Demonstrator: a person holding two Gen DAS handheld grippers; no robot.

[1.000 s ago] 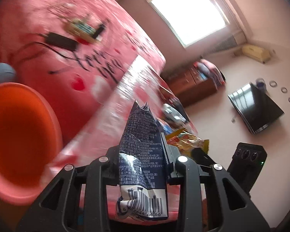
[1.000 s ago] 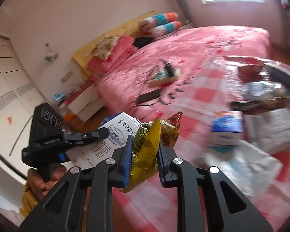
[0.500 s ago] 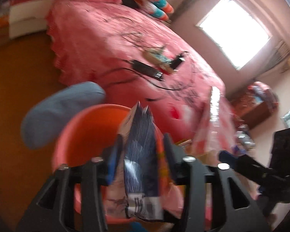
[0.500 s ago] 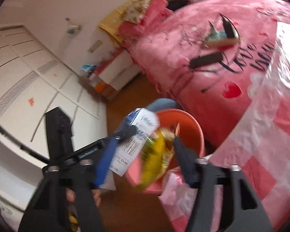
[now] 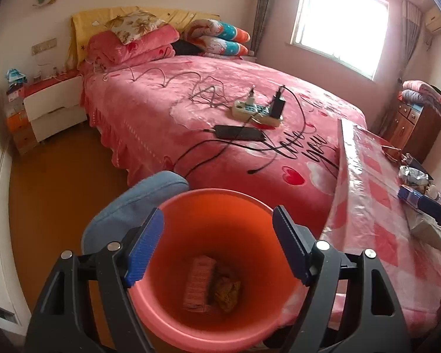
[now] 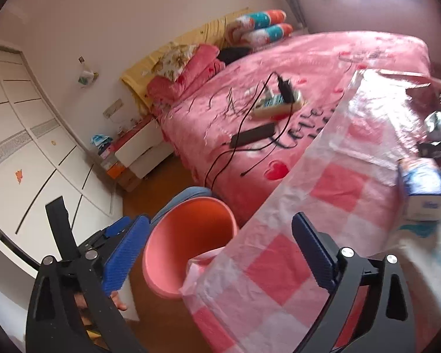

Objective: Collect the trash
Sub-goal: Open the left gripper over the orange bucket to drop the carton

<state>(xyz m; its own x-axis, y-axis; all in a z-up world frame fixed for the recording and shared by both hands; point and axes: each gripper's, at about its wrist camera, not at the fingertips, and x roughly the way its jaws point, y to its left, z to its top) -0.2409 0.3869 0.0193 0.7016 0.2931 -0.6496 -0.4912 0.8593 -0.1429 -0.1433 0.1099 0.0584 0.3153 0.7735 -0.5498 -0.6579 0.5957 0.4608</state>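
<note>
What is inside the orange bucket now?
In the orange bucket, two pieces of trash lie on the bottom: a flat printed package and a crumpled yellow wrapper beside it. Whether anything lies under them cannot be seen.

The left wrist view looks steeply down into the orange bin (image 5: 220, 235), close; the right wrist view sees it from farther back (bed (image 5: 220, 103) shared).

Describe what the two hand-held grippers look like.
Both look alike. The left hand-held gripper has a matte black frame of cut-out struts, silver round bolts at the joints, and two fingers lined with ribbed blue pads. The right hand-held gripper has the same black frame, silver bolts and blue pads. No cables or sleeves show.
</note>
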